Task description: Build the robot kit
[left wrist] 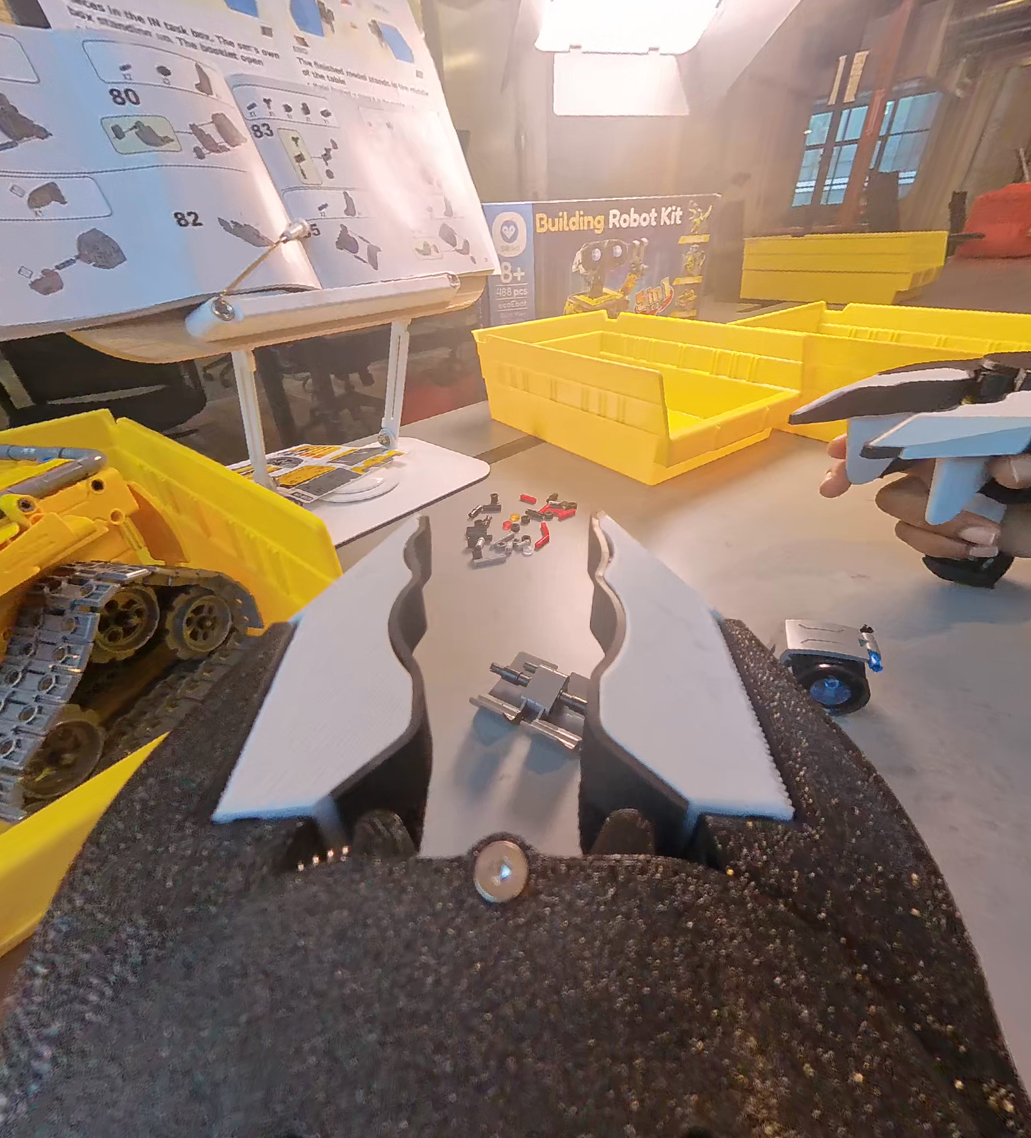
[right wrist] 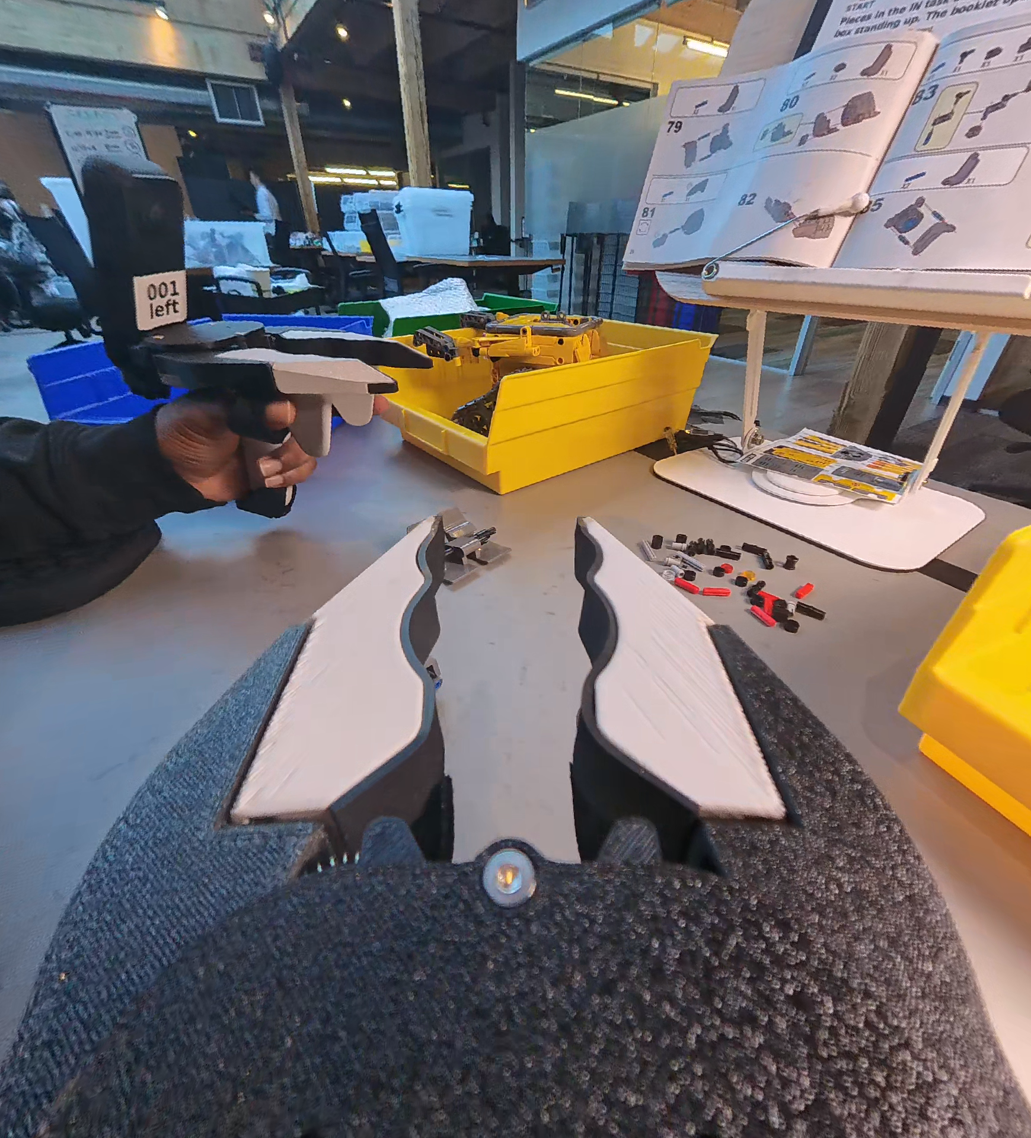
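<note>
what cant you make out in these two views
- Tracked yellow model in its yellow bin: left wrist view, cut by the left edge; right wrist view, bin wall hides its lower part.
- Grey part: right wrist view, half behind the right gripper finger.
- Small loose pieces: too small to tell shapes.
- Wheel piece: right wrist view, only a sliver shows.

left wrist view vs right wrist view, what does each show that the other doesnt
Only the left wrist view shows the kit box and the blue-wheeled grey piece. Only the right wrist view shows the blue bin and green bin. Both show the grey assembly, loose small parts, the yellow tracked model and the open booklet.
</note>
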`<state>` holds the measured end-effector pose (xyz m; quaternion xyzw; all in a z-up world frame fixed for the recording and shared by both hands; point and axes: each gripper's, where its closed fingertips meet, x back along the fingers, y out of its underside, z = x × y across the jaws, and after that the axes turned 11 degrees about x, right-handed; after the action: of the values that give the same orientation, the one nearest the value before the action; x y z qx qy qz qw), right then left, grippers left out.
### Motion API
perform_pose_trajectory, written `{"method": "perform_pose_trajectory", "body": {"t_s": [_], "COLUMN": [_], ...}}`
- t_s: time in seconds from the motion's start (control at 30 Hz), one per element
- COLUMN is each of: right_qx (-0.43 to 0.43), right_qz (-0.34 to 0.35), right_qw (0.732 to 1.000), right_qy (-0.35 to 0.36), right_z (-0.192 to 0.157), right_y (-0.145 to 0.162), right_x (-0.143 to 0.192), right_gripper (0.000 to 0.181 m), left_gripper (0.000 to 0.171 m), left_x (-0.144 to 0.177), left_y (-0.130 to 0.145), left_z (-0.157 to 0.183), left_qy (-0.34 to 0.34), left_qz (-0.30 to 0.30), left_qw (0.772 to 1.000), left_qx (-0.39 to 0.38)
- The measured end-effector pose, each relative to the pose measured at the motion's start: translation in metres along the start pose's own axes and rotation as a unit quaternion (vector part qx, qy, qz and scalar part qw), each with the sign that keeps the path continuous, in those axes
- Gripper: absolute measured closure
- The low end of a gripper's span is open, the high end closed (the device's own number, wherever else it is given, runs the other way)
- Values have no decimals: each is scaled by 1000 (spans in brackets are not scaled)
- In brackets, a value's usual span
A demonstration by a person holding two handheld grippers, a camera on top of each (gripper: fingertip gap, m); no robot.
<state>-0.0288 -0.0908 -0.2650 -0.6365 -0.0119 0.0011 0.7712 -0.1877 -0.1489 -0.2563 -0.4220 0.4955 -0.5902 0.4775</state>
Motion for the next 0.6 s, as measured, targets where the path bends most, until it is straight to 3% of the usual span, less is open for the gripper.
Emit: {"method": "perform_pose_trajectory", "body": {"t_s": [0.2, 0.33, 0.6], "right_qx": [4, 9, 0], "right_qz": [3, 6, -1], "right_qw": [1000, 1000, 1000], "right_qy": [-5, -2, 3], "right_z": [-1, 0, 6], "right_y": [-2, -3, 3], "right_x": [2, 4, 4], "right_gripper": [139, 138, 138], "left_gripper": [116, 128, 132], "left_x": [2, 3, 4], "left_y": [0, 0, -4], "left_z": [-8, -15, -13], "left_qy": [-11, -18, -15], "left_qz": [-5, 0, 18], "left_qw": [999, 999, 999], "left_qx": [32, 48, 49]}}
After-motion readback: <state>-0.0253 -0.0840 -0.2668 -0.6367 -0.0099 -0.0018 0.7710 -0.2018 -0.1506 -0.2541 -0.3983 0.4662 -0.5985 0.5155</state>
